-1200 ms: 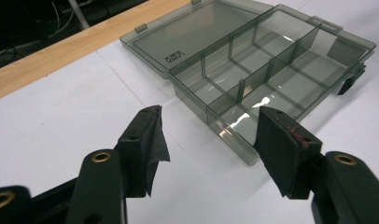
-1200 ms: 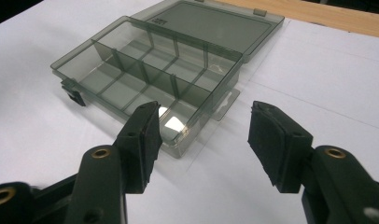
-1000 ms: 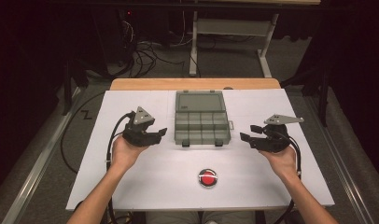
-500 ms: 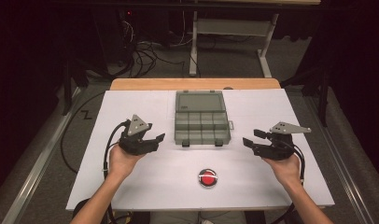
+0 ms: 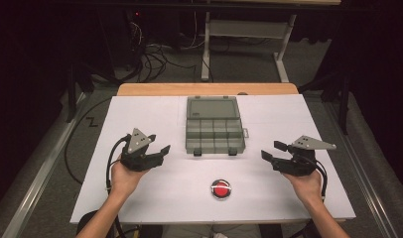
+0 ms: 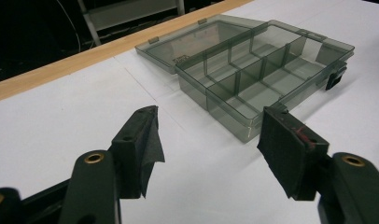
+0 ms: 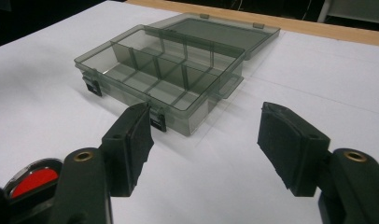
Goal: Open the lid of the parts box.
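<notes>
The compartment box (image 5: 215, 132) sits between the two tongs and a little beyond them, on the white tabletop (image 5: 155, 198). It's a smoky grey see-through case, lid (image 5: 212, 107) flipped fully back and lying flat on the far side. Dividers split the tray into small cells, and every cell visible looks empty. Dark latches hang off the edge nearest the tongs. The left tongs (image 5: 159, 151) are held wide open, gripping nothing, with the box off to their right. The right tongs (image 5: 273, 151) are spread open too, nothing between the pads, box off to their left. A red button (image 5: 221, 189) sits nearer the person, between both hands.
</notes>
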Motion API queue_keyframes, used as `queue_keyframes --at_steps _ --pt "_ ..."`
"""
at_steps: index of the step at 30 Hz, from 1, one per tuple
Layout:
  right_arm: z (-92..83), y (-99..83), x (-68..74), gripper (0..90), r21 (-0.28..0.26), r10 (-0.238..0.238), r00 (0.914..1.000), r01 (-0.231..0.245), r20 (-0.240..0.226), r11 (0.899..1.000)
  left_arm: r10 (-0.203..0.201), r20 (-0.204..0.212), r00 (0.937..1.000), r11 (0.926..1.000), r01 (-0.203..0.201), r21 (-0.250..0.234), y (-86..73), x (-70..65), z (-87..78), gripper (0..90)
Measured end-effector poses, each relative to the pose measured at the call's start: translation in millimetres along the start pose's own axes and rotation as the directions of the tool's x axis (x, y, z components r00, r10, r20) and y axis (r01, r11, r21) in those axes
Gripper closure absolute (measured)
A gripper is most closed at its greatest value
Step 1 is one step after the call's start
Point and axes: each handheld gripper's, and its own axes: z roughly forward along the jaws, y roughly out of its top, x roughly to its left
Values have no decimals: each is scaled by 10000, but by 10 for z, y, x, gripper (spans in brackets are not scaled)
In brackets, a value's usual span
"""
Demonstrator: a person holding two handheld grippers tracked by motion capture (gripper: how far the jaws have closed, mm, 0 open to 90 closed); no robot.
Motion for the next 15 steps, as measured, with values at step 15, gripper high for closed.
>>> queue_keyframes --at_steps 15 --pt "-98 -184 21 307 -684 20 9996 0 294 9977 -122 41 9999 9990 124 -427 -182 -71 -82 371"
